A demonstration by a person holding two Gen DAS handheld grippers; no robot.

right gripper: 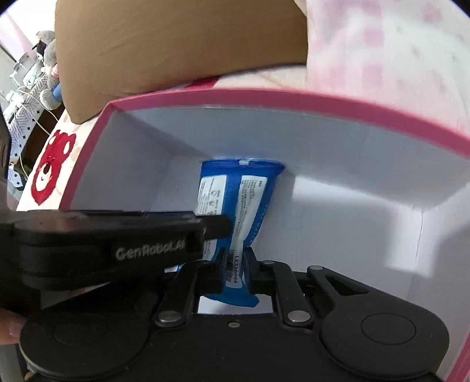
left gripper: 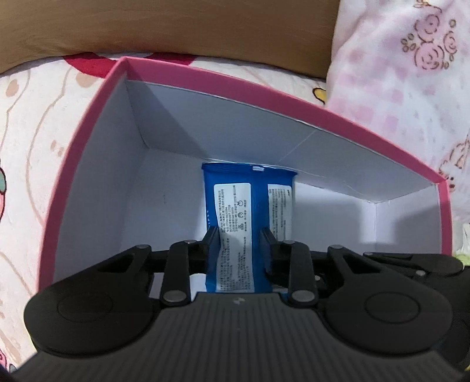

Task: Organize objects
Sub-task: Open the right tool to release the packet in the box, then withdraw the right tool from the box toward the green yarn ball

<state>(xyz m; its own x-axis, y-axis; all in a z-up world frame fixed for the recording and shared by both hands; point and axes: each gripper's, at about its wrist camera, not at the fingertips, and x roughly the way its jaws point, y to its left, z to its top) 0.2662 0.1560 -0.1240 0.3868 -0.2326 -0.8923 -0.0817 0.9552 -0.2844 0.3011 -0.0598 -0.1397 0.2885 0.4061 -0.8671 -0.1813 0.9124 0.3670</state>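
Both grippers pinch one blue wipes pack: from the left wrist, left gripper (left gripper: 239,238) clamps the pack (left gripper: 248,199), whose long axis runs straight ahead to the pink box's (left gripper: 88,152) far wall; from the right wrist, right gripper (right gripper: 235,264) nips its near end.

The box (left gripper: 88,164) stood open-topped on the bed (left gripper: 32,123), its white floor bare toward the left and right walls. A blue wipes packet (left gripper: 235,211) lay mid-floor, reaching the far wall, with both hand-held grippers crowding its near end. A brown headboard (left gripper: 176,26) rose beyond the box.
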